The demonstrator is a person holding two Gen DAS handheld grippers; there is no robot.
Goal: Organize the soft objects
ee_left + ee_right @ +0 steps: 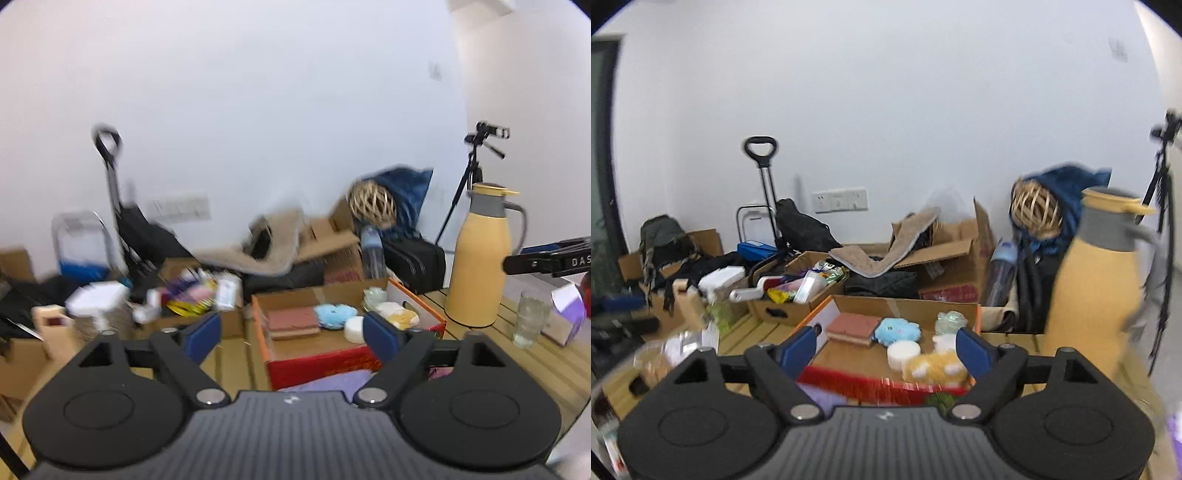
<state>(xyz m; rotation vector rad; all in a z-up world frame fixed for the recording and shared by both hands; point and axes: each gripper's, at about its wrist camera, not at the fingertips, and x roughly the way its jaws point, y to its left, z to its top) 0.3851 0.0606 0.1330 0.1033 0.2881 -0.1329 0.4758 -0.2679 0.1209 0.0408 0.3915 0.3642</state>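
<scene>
Slatted wooden tabletop [532, 365], open box [424, 302] lengthwise toward the wall, both hand-held grippers [291, 332] [886, 347] wide, empty.

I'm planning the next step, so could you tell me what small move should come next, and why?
Probably lower one gripper toward the purple cloth in front of the red box. Both the left gripper and right gripper are open and empty, and the box already holds plush toys.

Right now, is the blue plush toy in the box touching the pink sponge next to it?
Cannot tell. In the right wrist view the blue plush toy sits right against the pink sponge, with no clear gap or contact; the left wrist view is as unclear.
</scene>
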